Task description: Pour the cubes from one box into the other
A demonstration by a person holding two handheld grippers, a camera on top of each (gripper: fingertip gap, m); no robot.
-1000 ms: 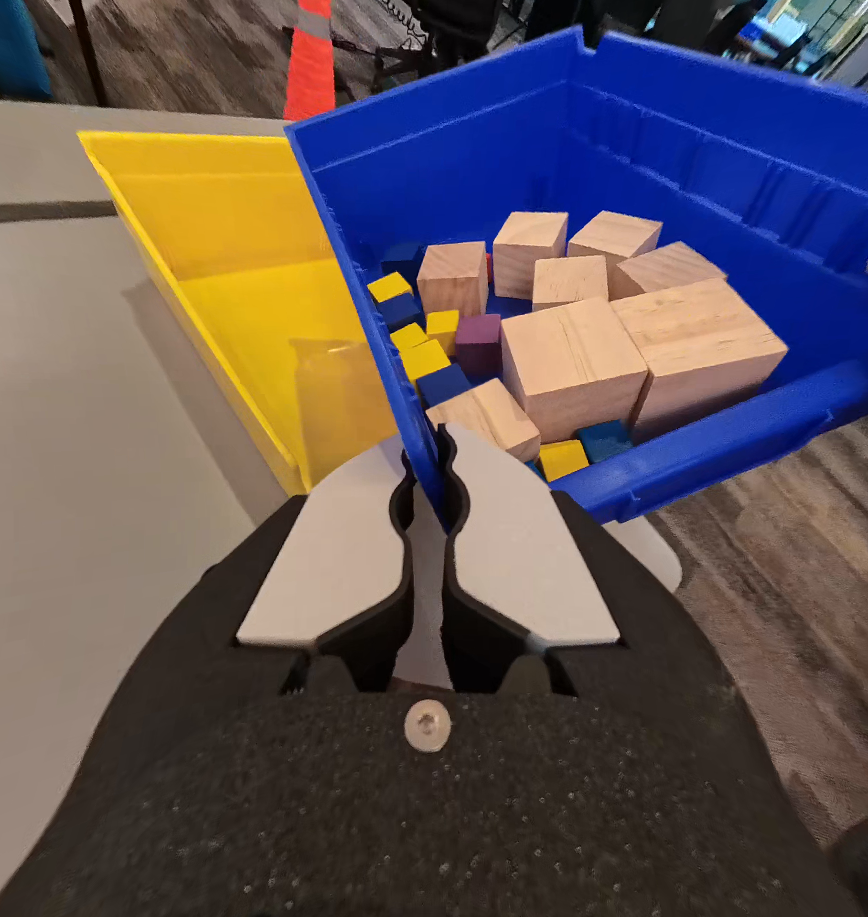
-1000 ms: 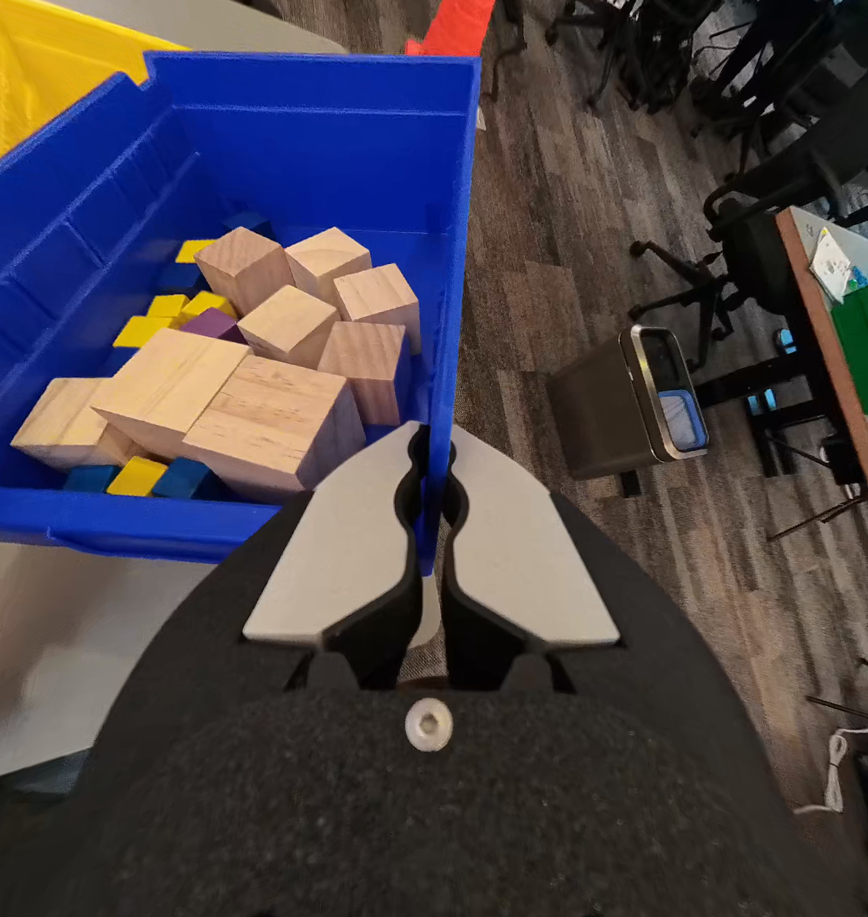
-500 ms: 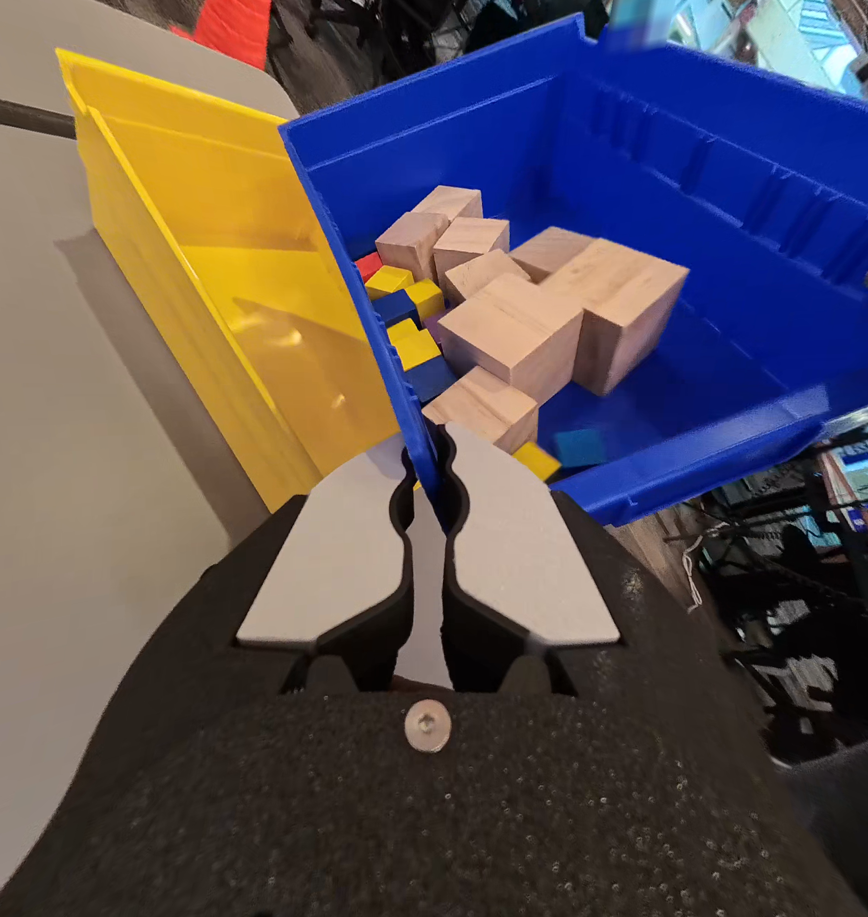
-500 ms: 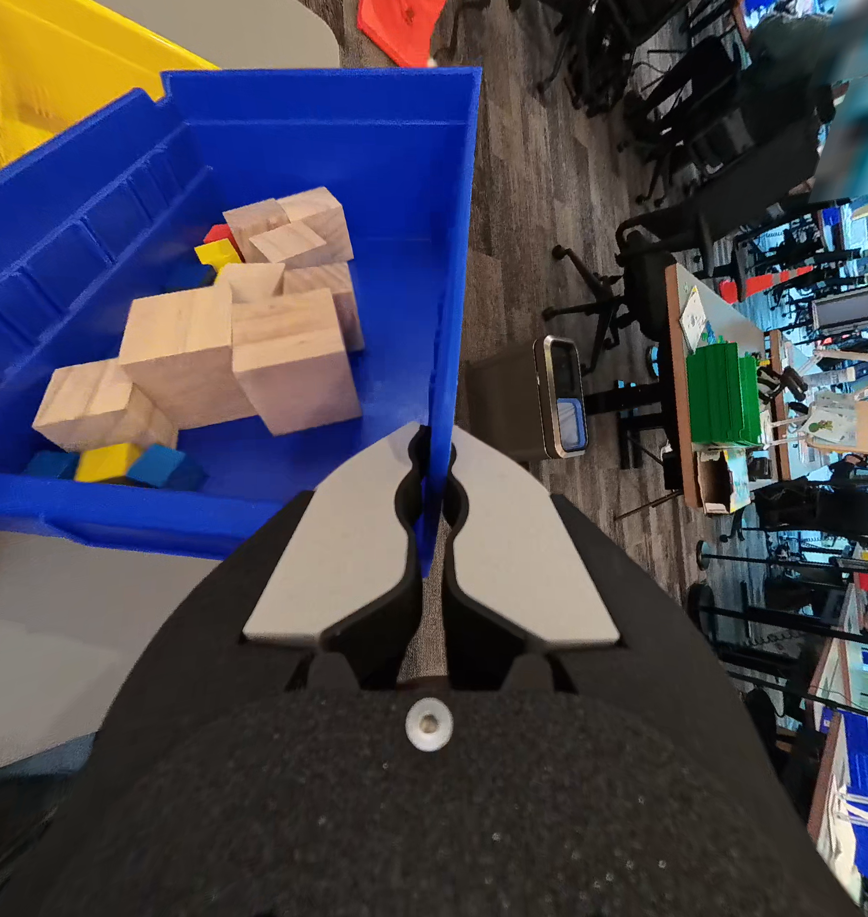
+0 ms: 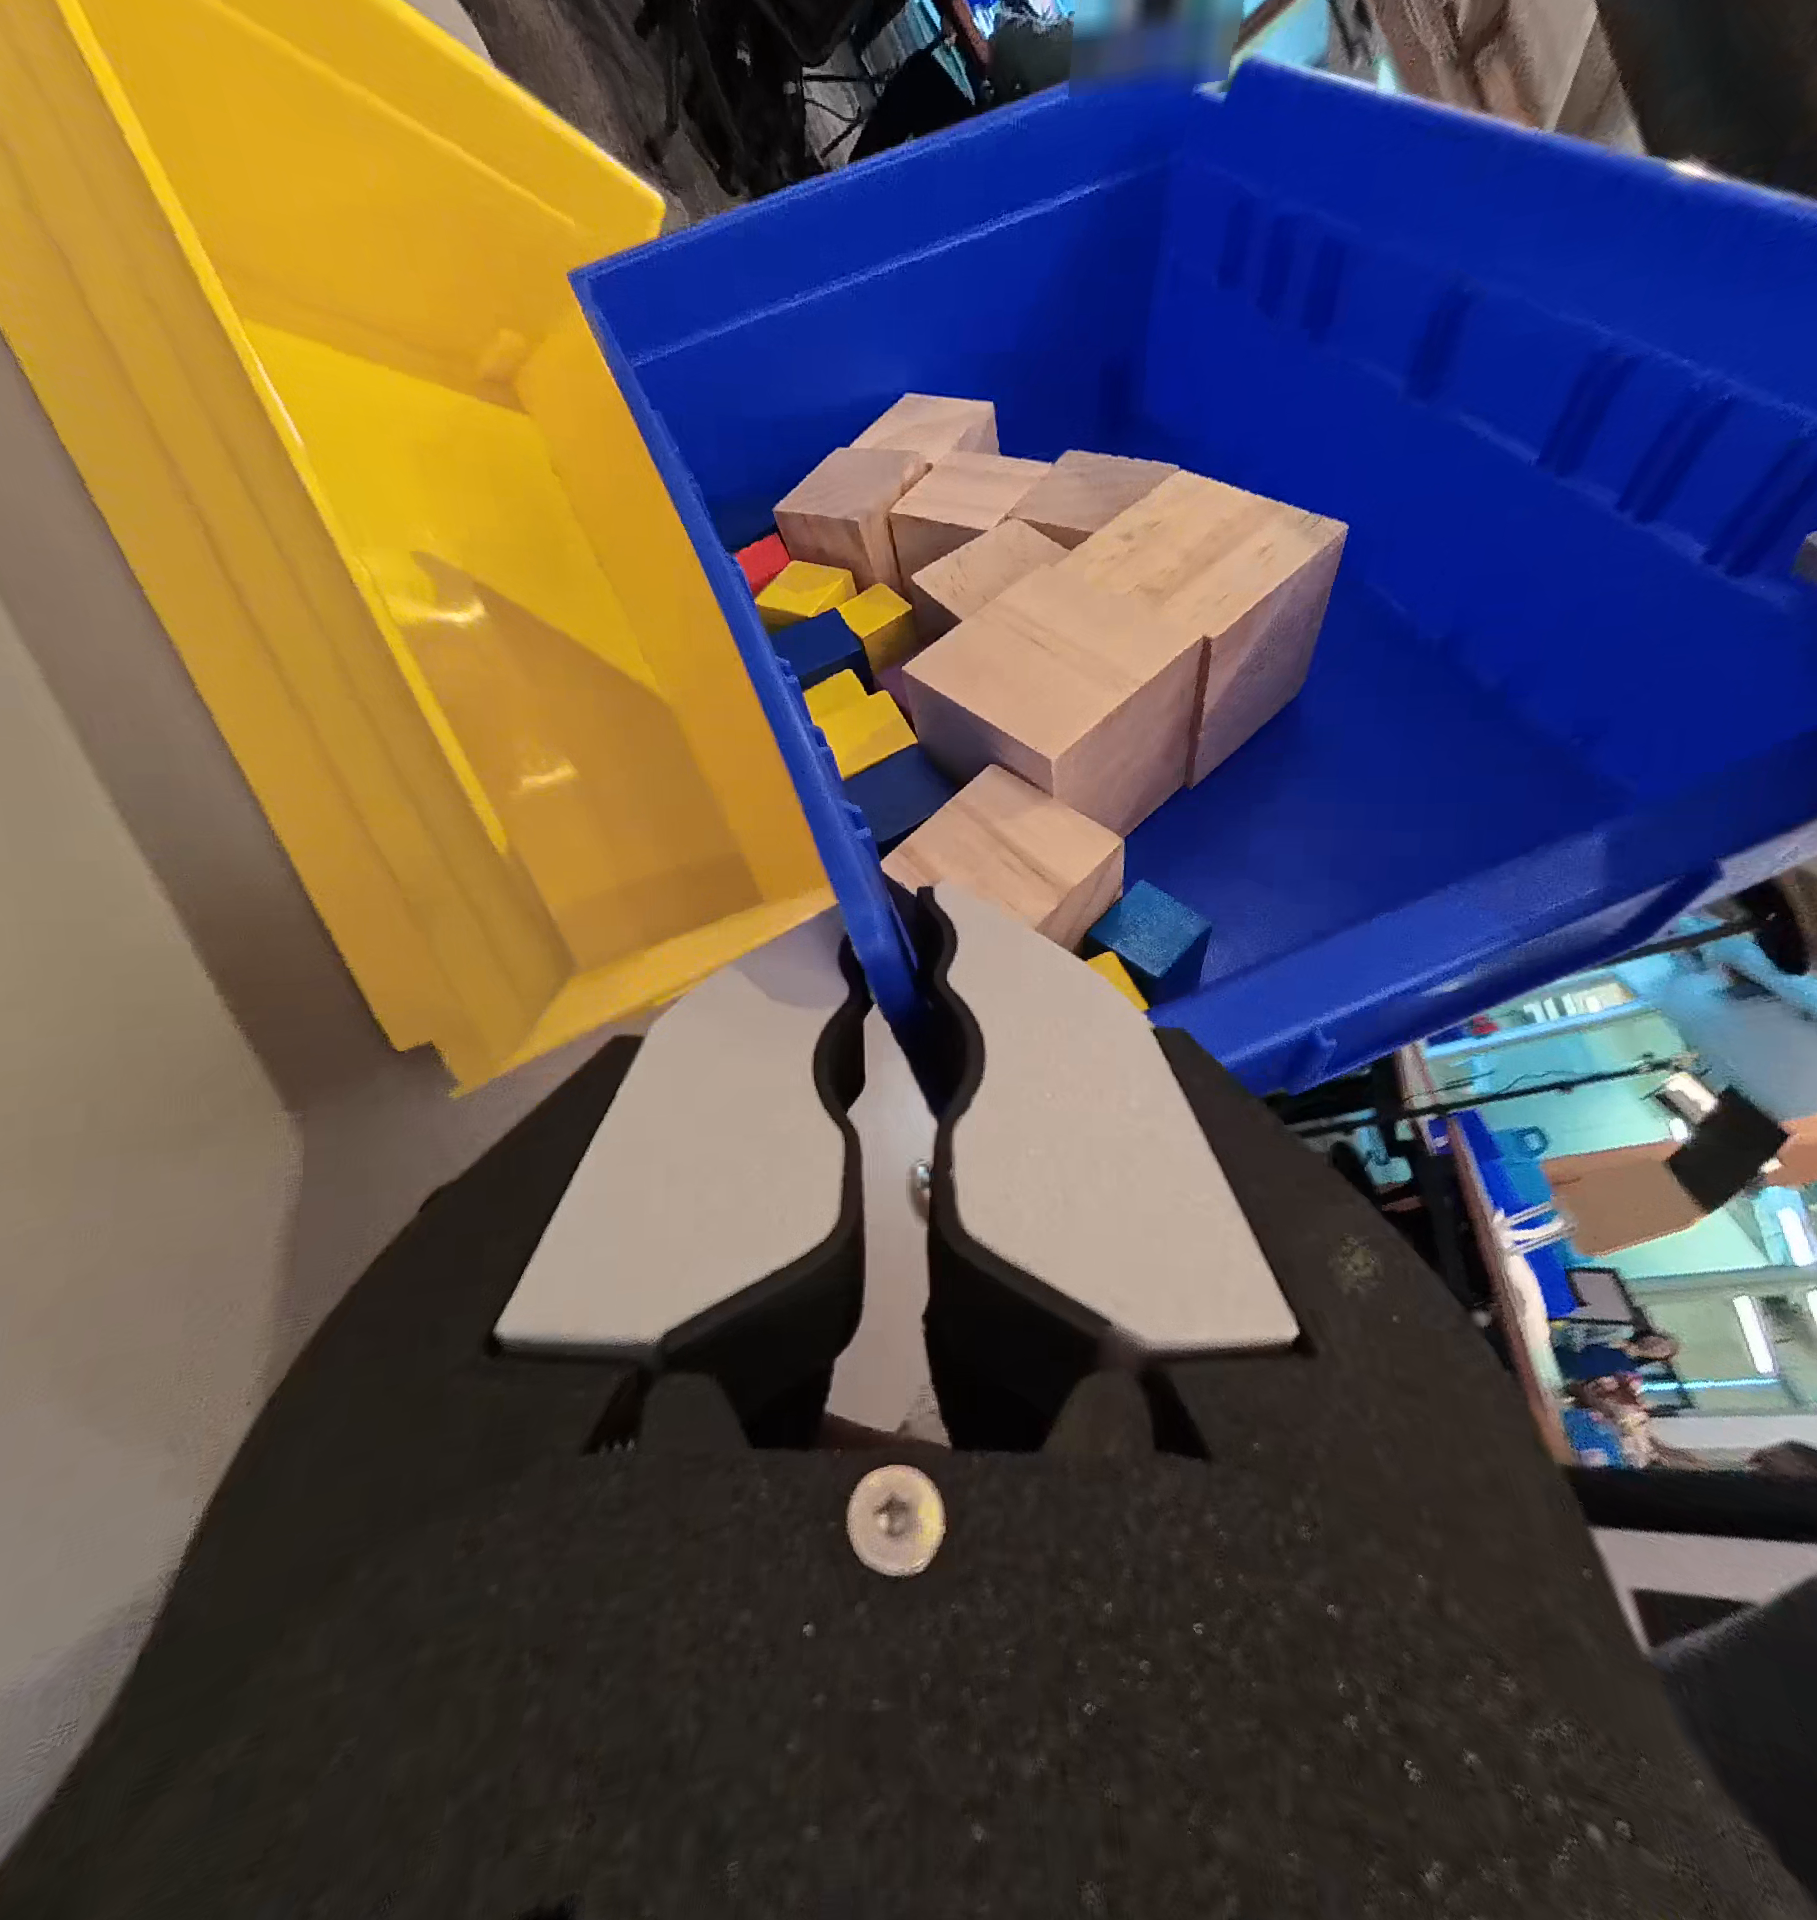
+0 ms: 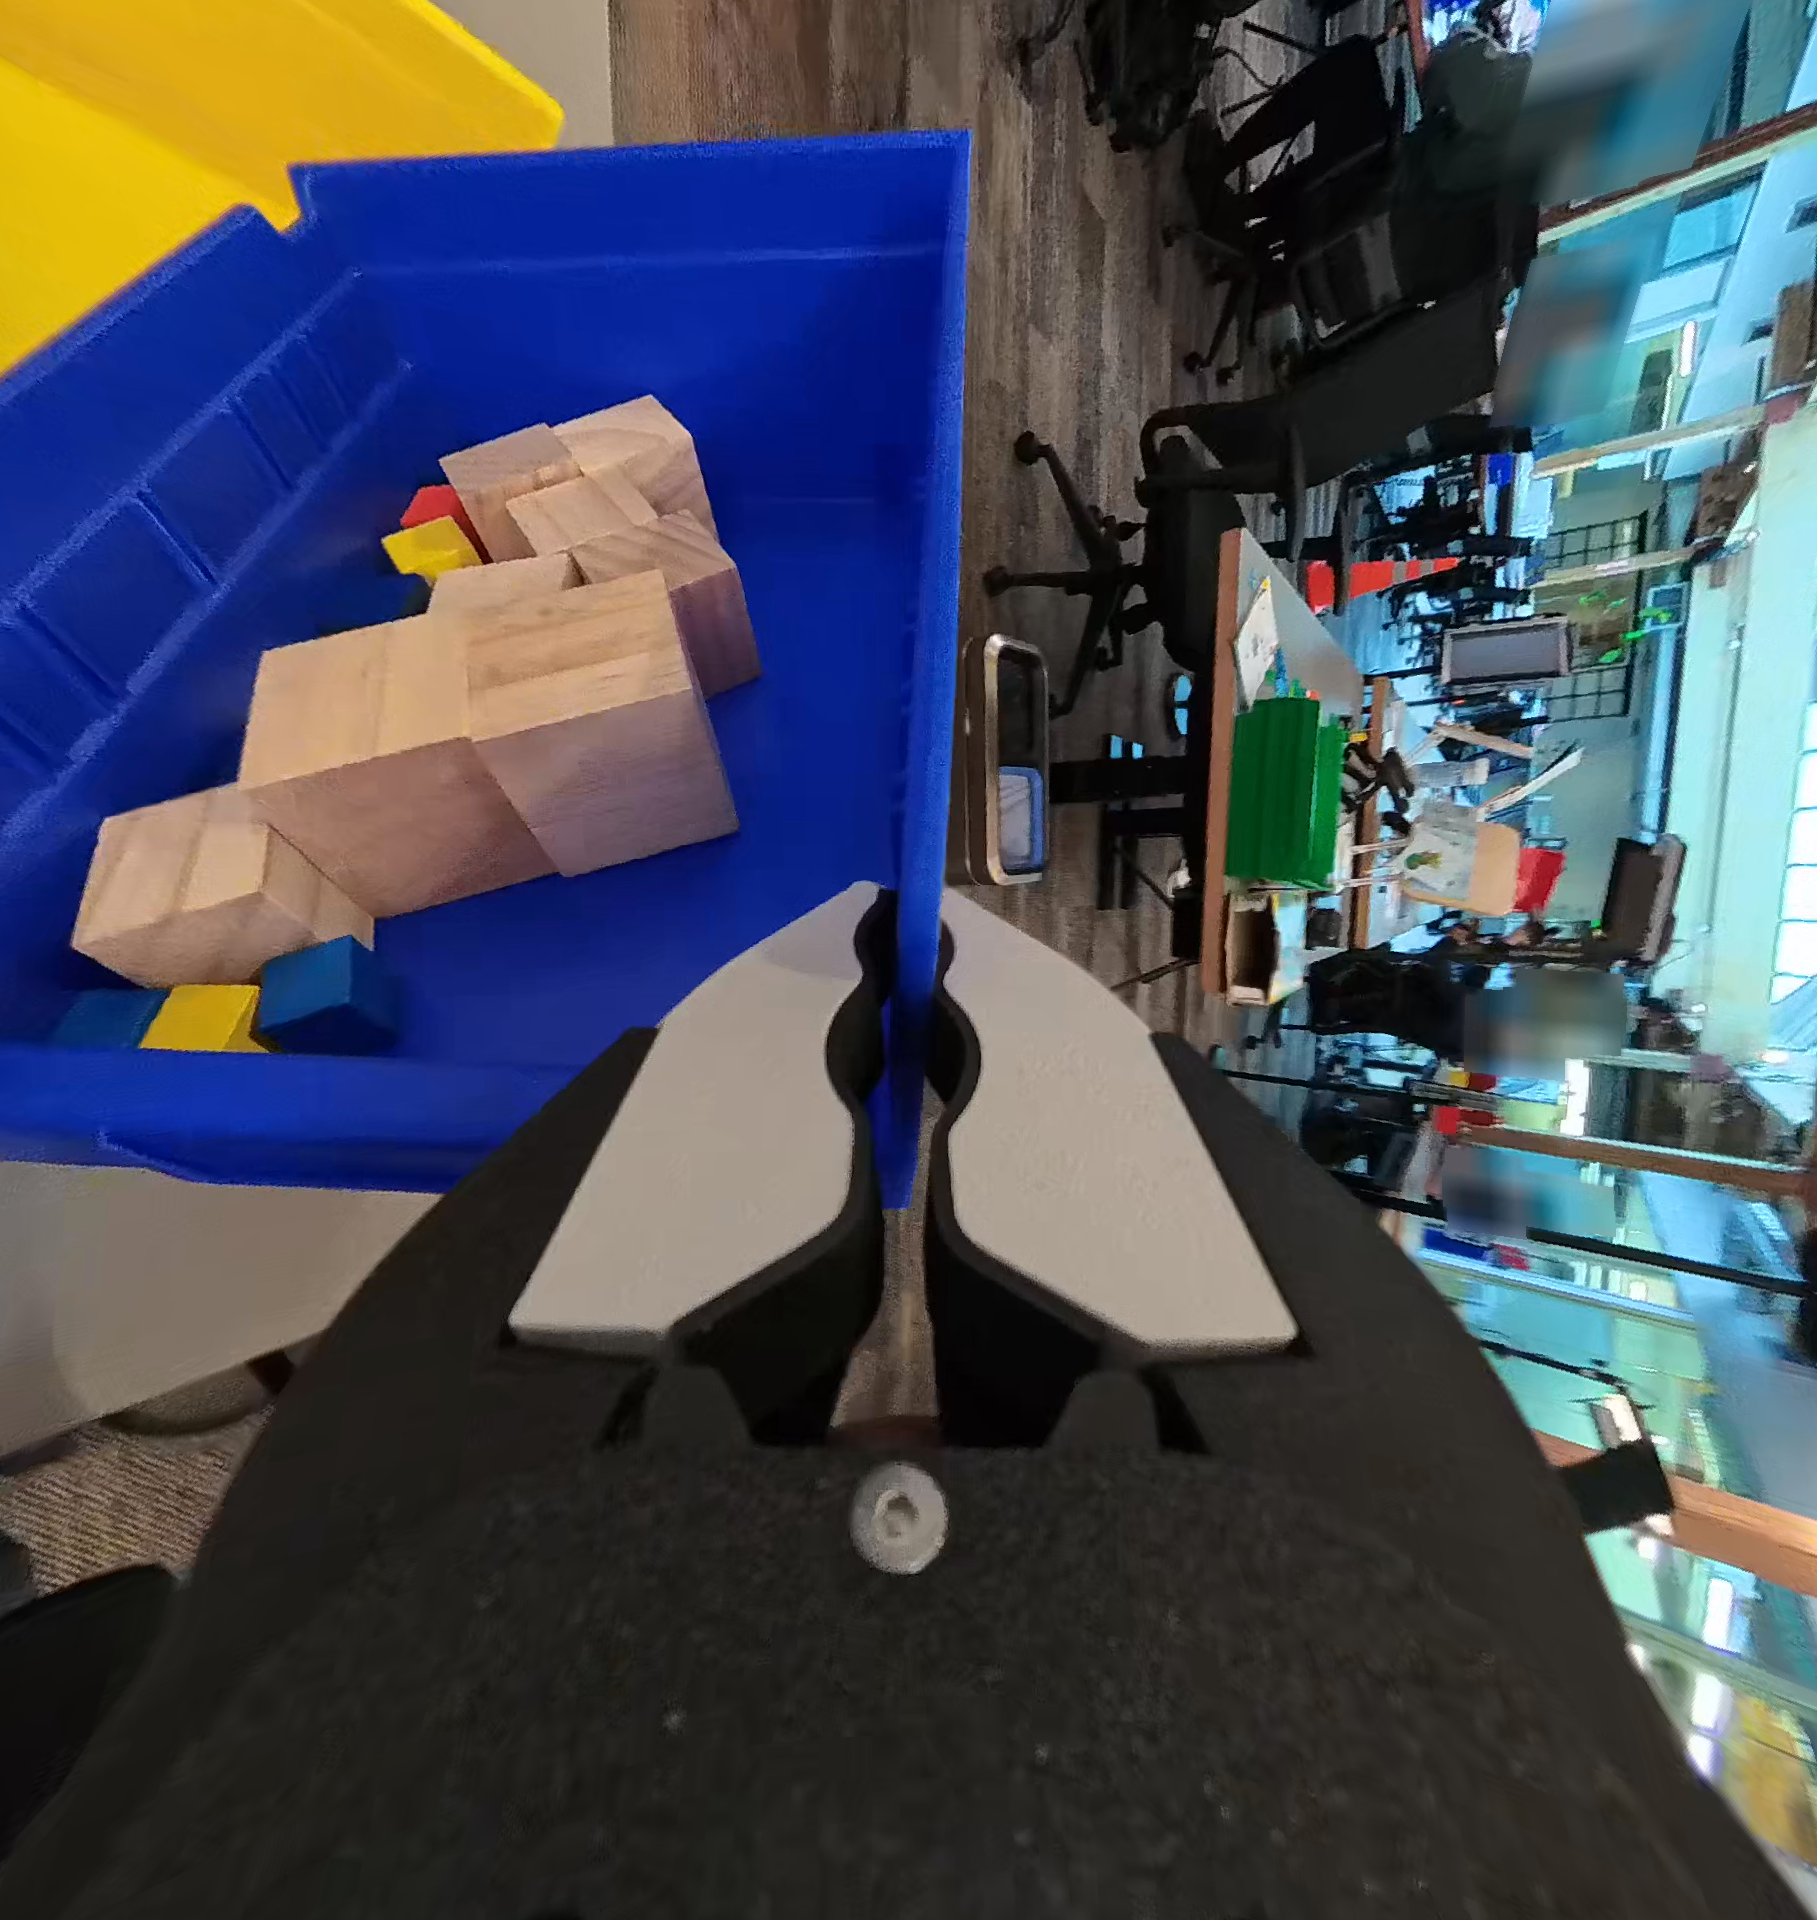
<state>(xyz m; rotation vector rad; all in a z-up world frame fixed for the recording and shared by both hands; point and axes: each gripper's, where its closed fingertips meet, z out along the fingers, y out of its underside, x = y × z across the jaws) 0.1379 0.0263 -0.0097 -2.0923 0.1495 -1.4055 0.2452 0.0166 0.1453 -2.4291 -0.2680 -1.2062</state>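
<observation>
At lower centre of the left wrist view, the left tool (image 5: 896, 940) is seen closed on the near end of one side wall of the blue box (image 5: 1403, 436), the wall being pinched between its grey fingers (image 5: 1080, 1164). At lower centre of the right wrist view, the right tool (image 6: 906, 914) is likewise clamped on the opposite wall of the blue box (image 6: 613, 260). The box is held tilted. Wooden cubes (image 5: 1091, 644) and small coloured cubes (image 5: 852, 665) are gathered against the wall gripped by the left tool; all are contained within the blue box. At upper left of the left wrist view, the yellow box (image 5: 384, 436) is observed just beside the blue box, resting on the grey table (image 5: 73, 1039).
</observation>
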